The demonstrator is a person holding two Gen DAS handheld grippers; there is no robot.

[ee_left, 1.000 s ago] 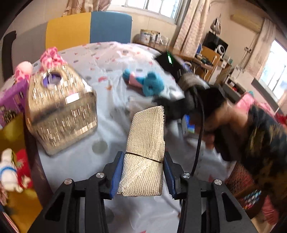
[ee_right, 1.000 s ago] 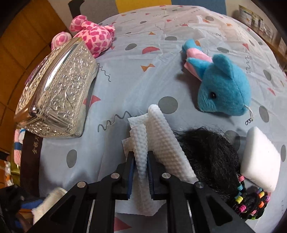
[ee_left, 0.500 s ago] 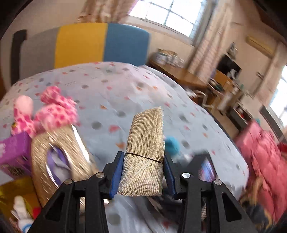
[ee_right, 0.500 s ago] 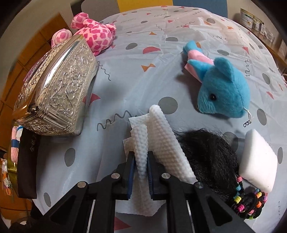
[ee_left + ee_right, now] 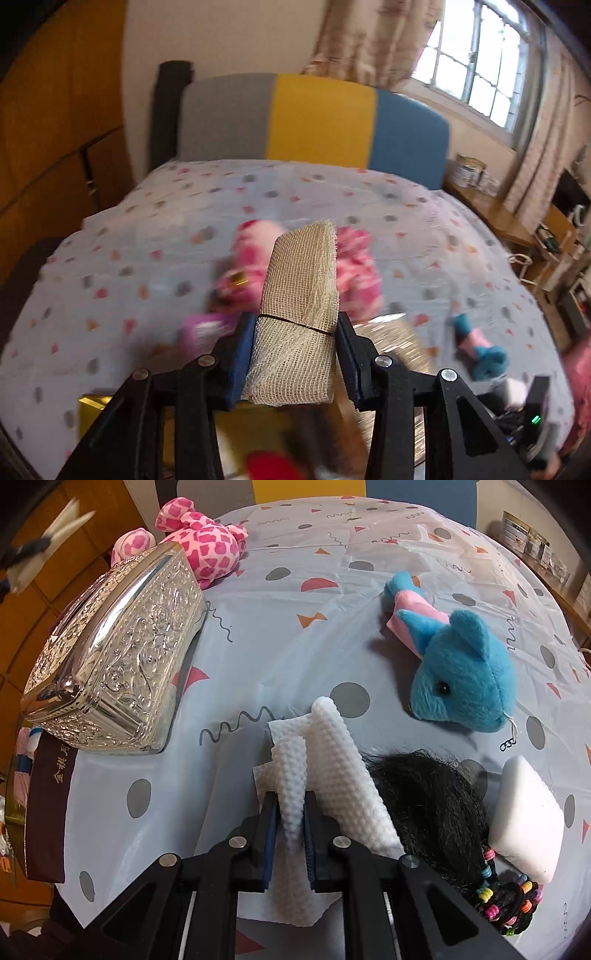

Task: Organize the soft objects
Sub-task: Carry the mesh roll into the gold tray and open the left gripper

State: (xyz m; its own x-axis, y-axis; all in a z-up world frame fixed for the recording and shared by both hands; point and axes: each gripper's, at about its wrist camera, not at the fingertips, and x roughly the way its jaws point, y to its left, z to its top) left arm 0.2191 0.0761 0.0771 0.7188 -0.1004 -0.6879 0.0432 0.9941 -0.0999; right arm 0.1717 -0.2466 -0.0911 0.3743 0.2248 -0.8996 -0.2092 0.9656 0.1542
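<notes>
left hand-held gripper (image 5: 295, 345) clamped on gauze roll (image 5: 299, 314) – light, squashy, gripped mid-body; right hand-held gripper (image 5: 290, 830) pinching white cloth (image 5: 321, 775) – limp, fold bunched between pads.

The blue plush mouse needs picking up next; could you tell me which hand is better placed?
Probably right: its gripper is near the blue plush mouse, but must first release the white cloth. The left gripper carries a gauze roll.

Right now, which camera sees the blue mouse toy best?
The right wrist view. There the blue mouse toy lies sharp and whole on the spotted cloth, eye and ears clear. The left wrist view shows it only as a small blurry blue and pink shape near the right edge.
</notes>
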